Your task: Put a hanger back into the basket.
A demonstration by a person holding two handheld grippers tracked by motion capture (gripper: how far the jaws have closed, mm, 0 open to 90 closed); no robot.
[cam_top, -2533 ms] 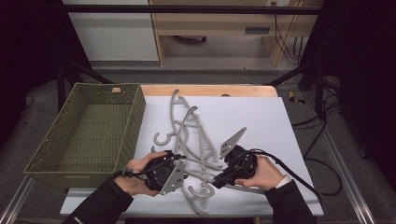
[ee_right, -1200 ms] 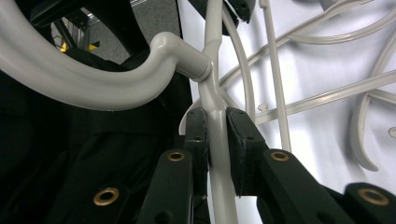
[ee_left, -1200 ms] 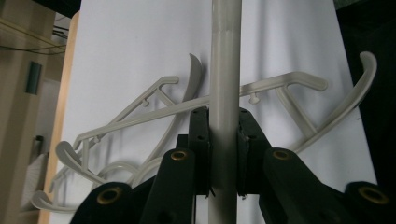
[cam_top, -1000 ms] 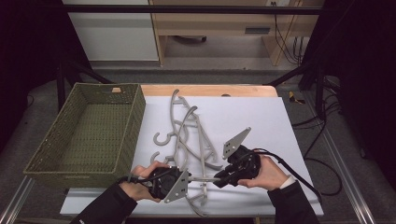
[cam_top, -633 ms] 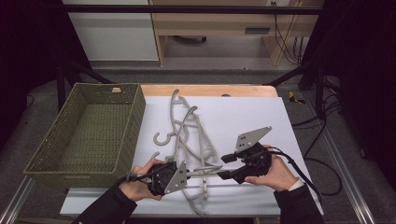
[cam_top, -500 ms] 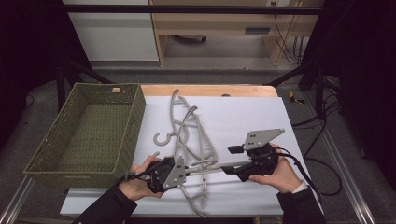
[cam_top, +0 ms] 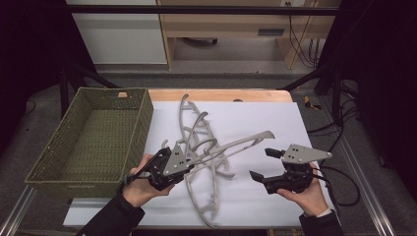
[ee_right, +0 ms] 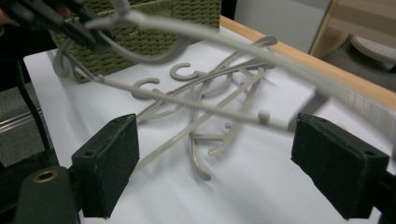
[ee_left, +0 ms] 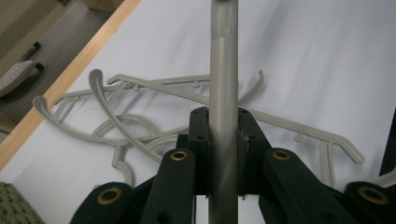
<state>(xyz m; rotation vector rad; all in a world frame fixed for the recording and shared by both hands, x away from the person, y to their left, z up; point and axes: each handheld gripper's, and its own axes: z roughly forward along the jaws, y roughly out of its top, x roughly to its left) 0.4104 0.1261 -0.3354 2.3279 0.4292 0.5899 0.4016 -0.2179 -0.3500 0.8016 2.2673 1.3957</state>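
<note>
White tabletop (cam_top: 305, 123) was seen from the high view with a woven basket (cam_top: 93, 137) at its left and a pile of grey hangers (cam_top: 201, 142) beside it, one hanger (cam_top: 236, 146) being lifted above the pile by the left tongs (cam_top: 184, 164) while the right tongs (cam_top: 260, 164) were held apart from it, spread. From the left gripper view the hanger's arm (ee_left: 223, 107) was pinched between the pads, and from the right gripper view the right tongs (ee_right: 229, 172), just opened wide, were seen with nothing between them, the raised hanger (ee_right: 224, 39) passing above.

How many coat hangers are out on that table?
4, as far as I can tell: one grey hanger lifted in the left claw, about three tangled in a pile on the white table. Overlaps may hide another.
</note>
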